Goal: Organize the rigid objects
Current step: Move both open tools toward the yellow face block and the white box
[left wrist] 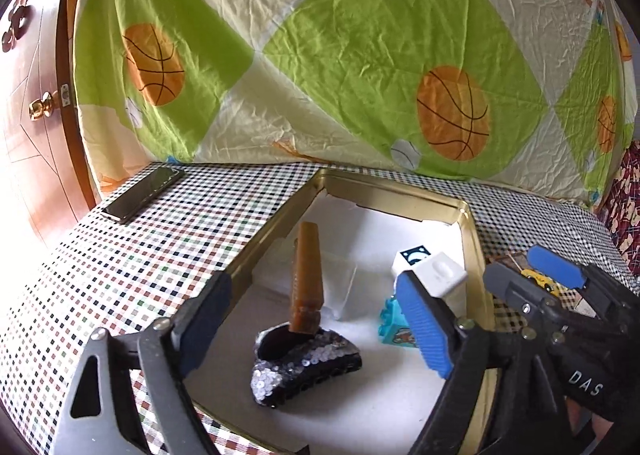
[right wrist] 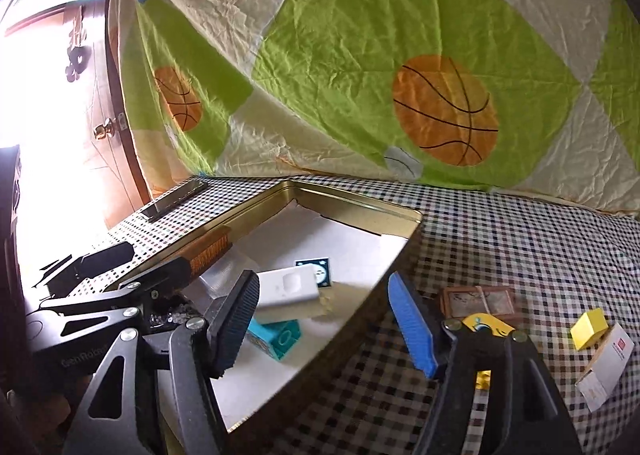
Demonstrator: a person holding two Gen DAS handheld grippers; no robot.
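Nearest us in the left wrist view, the left gripper point(left wrist: 316, 319) has its fingers spread wide, nothing pinched. Between them, on the white lining of the gold tin point(left wrist: 404, 197), we see a sequined hair clip point(left wrist: 304, 367) with a brown comb point(left wrist: 307, 279) propped on it, leaning up and away. Neither touches a pad. We see this gripper tilted down into the tin from its near edge.

Right gripper point(right wrist: 324, 327) also stands spread, empty. Its black finger point(right wrist: 236, 327) hangs over the tin interior; its blue finger point(right wrist: 412, 331) sits outside, beyond the tin's right wall, so the wall runs between them. We see a white box point(right wrist: 288, 291) lying in the tin just ahead of the black finger, apart from it, resting partly on a teal toy brick point(right wrist: 276, 339). A dark blue card point(right wrist: 316, 271) lies behind the box.

On the checkered tablecloth point(right wrist: 520, 239), right of the tin: a brown framed tile point(right wrist: 480, 299), a yellow toy point(right wrist: 488, 325) partly hidden by the gripper, a yellow block point(right wrist: 588, 329) and a white carton point(right wrist: 604, 367). A phone point(left wrist: 144, 193) lies at the far left corner. Basketball-print sheet point(left wrist: 360, 55) hangs behind.
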